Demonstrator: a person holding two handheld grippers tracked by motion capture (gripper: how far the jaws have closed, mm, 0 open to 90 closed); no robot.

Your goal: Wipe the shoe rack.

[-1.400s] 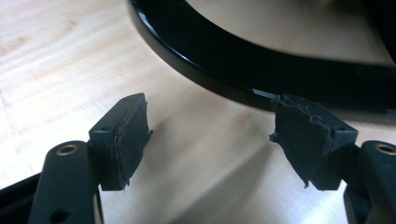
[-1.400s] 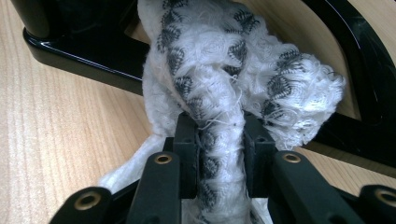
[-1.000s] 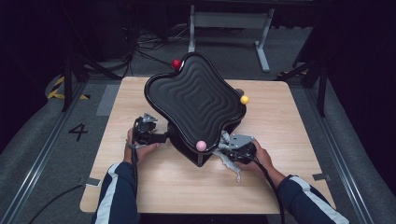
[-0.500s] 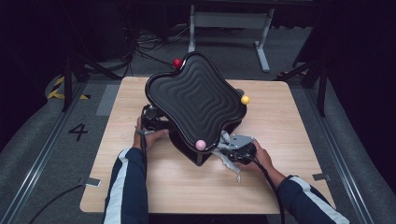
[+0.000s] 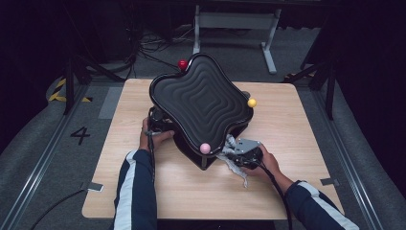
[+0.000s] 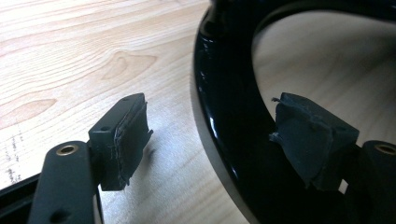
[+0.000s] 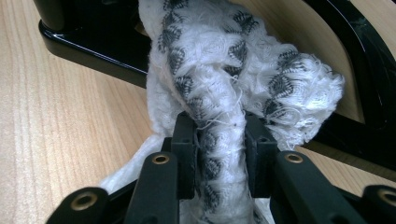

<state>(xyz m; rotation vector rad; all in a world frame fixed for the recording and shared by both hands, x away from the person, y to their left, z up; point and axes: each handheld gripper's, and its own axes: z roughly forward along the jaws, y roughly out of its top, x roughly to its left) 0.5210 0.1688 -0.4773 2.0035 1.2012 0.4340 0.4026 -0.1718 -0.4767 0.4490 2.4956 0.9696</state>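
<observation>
A: Dark studio floor, cables, metal frame at rear; wooden table (image 5: 297,191) carries one black wavy-topped stand (image 5: 201,98) with red, yellow and pink balls on its corners. Step in hand?

B: Wiping, by my reading. Right tongs (image 7: 217,140) clamped on a white patterned cloth (image 7: 233,70), held against the stand's glossy black base (image 7: 93,51) near the pink ball (image 5: 205,148).

A: Left tongs (image 6: 210,140)?

B: Apart, just closing a little, straddling a black curved leg (image 6: 229,116); the near pad (image 6: 301,140) looks close to it, contact uncertain.

A: Next move?

B: Likely clamp the leg to steady the stand, then rub the cloth along.

A: Obscured?

B: Underside of stand, most of the left tongs in the high view, cloth's lower end
</observation>
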